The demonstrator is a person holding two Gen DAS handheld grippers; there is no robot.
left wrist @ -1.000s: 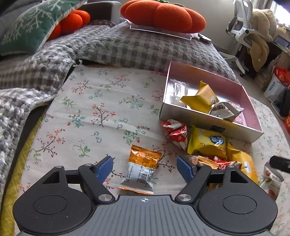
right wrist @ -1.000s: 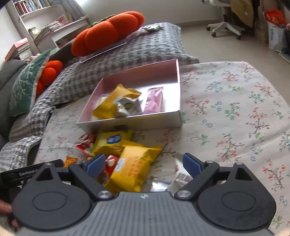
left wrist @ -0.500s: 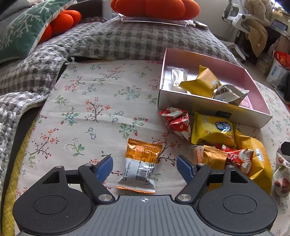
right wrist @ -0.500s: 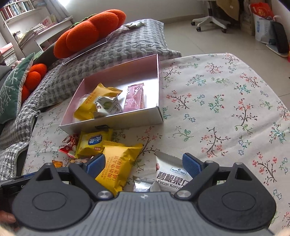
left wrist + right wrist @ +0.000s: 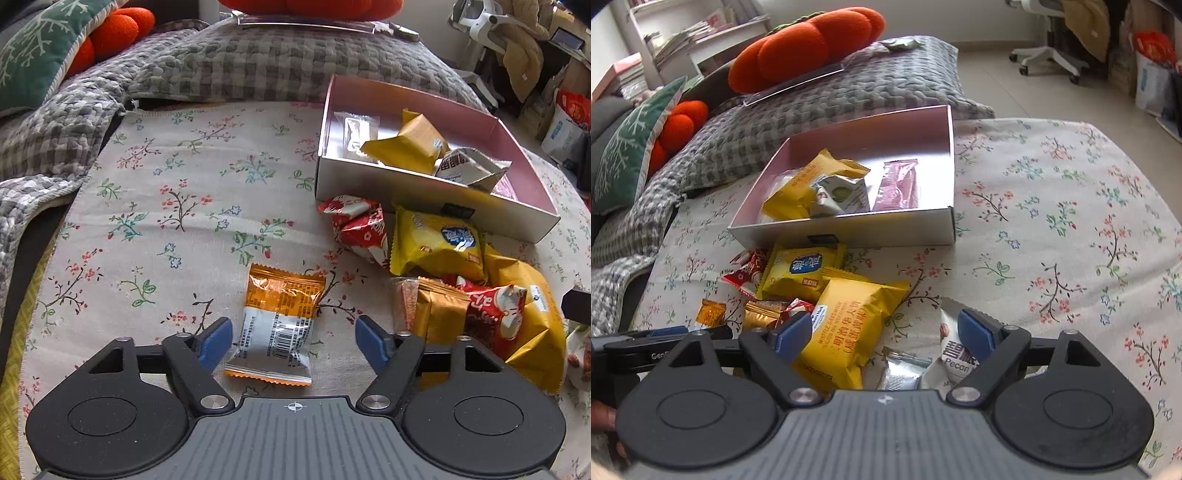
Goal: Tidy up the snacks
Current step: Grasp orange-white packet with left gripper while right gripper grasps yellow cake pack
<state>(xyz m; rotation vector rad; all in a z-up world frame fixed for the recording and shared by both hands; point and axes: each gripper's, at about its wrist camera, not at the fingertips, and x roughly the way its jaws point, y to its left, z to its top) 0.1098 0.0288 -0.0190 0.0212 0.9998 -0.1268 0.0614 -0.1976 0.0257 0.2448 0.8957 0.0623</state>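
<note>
An orange and silver snack packet [image 5: 279, 317] lies on the floral cloth between the blue pads of my left gripper [image 5: 293, 339]. The jaws are closing, with a gap still on each side of the packet. In the right wrist view a big yellow snack bag [image 5: 846, 328] and a white pecan packet [image 5: 951, 354] lie between the pads of my right gripper [image 5: 882, 334], whose jaws are closing too; neither pad presses on them. The pink box [image 5: 436, 192] [image 5: 849, 230] holds several snacks. Red [image 5: 360, 227] and yellow [image 5: 437, 242] packets lie piled in front of it.
Grey checked blankets [image 5: 258, 62] and orange cushions [image 5: 809, 48] lie behind the cloth. A green pillow [image 5: 33, 55] sits far left. An office chair [image 5: 1049, 51] and bags stand on the floor at the far right. The left gripper's body [image 5: 646, 350] shows beside my right one.
Both pairs of jaws have narrowed around their packets. The left gripper has sunk closer to the orange packet. The right gripper's view now takes in the pecan packet.
</note>
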